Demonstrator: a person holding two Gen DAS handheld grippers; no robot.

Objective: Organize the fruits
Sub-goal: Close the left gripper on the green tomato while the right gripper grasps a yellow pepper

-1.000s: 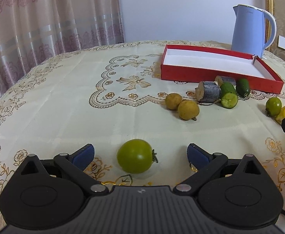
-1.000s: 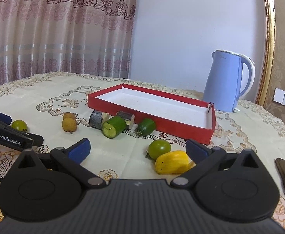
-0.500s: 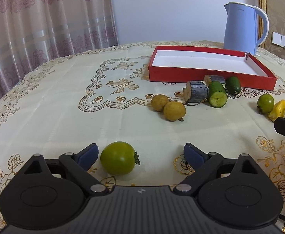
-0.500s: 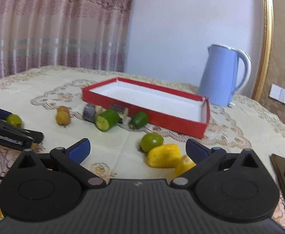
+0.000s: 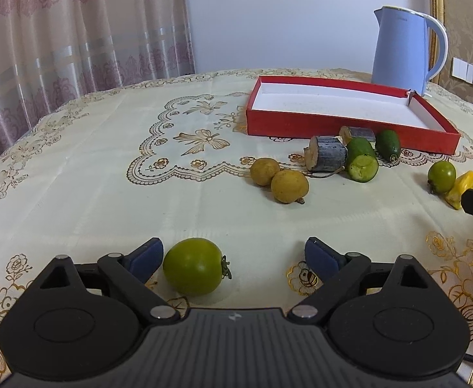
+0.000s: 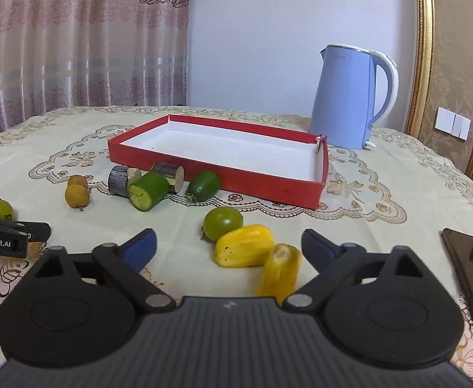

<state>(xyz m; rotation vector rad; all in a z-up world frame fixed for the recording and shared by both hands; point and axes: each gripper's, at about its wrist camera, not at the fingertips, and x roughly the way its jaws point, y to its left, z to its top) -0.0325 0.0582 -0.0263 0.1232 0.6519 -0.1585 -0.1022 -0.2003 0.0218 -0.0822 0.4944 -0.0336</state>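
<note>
My left gripper [image 5: 234, 255] is open on the tablecloth with a green tomato [image 5: 193, 266] between its fingers, close to the left finger [image 5: 144, 255]. My right gripper [image 6: 228, 245] is open around two yellow fruit pieces [image 6: 244, 250] [image 6: 280, 273], with a second green tomato [image 6: 222, 220] just beyond them. An empty red tray [image 5: 349, 110] [image 6: 223, 148] lies at the back. In front of it lie two brown round fruits [image 5: 278, 181], two cut cane pieces [image 5: 328, 157] and two green fruits [image 5: 362, 160].
A blue kettle [image 6: 352, 97] stands behind the tray's right end. A dark phone [image 6: 470, 268] lies at the right of the right gripper. The left gripper [image 6: 3, 229] shows at the left edge of the right wrist view. Curtains hang behind the table.
The left gripper has shifted right, so the green tomato now sits near its left finger. The right gripper has moved forward and both yellow pieces now lie between its fingers.
</note>
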